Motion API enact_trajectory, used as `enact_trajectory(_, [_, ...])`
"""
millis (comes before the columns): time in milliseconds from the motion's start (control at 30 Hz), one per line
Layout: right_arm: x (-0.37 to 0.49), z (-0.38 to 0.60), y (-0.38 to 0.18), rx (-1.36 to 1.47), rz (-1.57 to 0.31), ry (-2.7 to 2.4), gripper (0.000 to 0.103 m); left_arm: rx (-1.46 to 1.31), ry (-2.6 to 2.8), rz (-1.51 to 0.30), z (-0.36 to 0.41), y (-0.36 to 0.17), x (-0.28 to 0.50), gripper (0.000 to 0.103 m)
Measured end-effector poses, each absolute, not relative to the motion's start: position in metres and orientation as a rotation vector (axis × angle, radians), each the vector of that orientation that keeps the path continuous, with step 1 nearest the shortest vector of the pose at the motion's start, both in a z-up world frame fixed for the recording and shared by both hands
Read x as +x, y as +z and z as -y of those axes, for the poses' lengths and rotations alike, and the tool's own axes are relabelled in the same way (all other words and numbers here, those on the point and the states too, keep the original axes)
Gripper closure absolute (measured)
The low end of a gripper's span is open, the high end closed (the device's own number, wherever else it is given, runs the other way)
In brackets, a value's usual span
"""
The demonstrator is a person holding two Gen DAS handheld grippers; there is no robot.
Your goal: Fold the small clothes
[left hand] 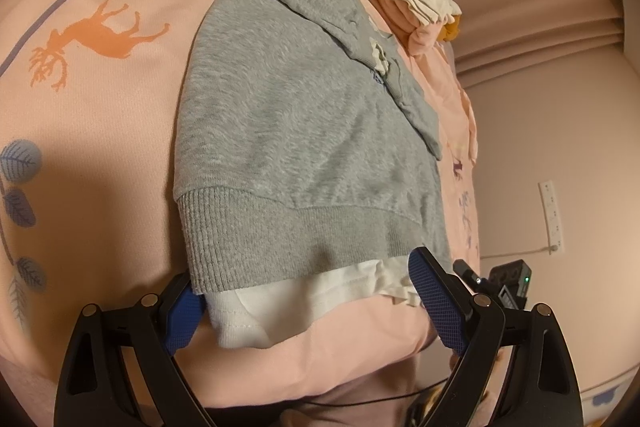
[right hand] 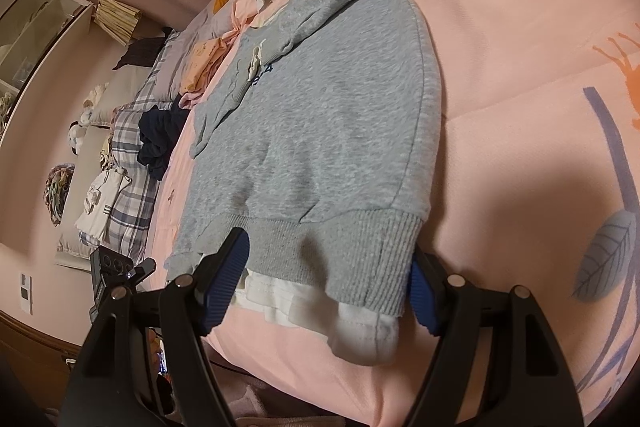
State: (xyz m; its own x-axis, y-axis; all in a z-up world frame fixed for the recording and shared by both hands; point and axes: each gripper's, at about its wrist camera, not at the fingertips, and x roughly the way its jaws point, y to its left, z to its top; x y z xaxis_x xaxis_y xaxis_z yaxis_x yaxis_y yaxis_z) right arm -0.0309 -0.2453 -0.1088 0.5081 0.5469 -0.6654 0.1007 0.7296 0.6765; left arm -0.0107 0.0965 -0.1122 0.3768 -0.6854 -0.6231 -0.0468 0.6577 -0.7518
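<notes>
Lying flat on the pink animal-print bedspread (left hand: 112, 115), a grey knitted sweatshirt (left hand: 288, 115) with a white inner hem (left hand: 280, 303) is seen, sleeves folded in. The left claw (left hand: 308, 303) is spread wide at the hem, released. The right claw (right hand: 328, 287) is likewise held open, straddling the ribbed band, gripping nothing.

Both wrist views close, angled down over bed edge; share grey sweatshirt (left hand: 296, 131) hem
</notes>
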Motion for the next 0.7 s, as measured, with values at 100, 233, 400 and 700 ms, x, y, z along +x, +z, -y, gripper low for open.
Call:
enact_trajectory(100, [-0.0303, 0.2447, -0.1090, 0.735, -1.022, 0.302, 0.029, -0.782, -0.468, -1.127, -0.0964, -0.1119, -0.0115, 0.011])
enact_trajectory(233, [-0.0314, 0.2433, -0.1086, 0.741, -1.020, 0.305, 0.029, -0.800, -0.475, -1.124, -0.0979, -0.1130, -0.0128, 0.011])
enact_trajectory(400, [-0.0327, 0.2424, -0.1100, 0.739, -1.021, 0.319, 0.029, -0.810, -0.474, -1.129, -0.0988, -0.1141, -0.0112, 0.011])
enact_trajectory(700, [-0.0326, 0.2459, -0.1134, 0.746, -1.003, 0.313, 0.039, -0.804, -0.448, -1.115, -0.0976, -0.1130, -0.0105, 0.011])
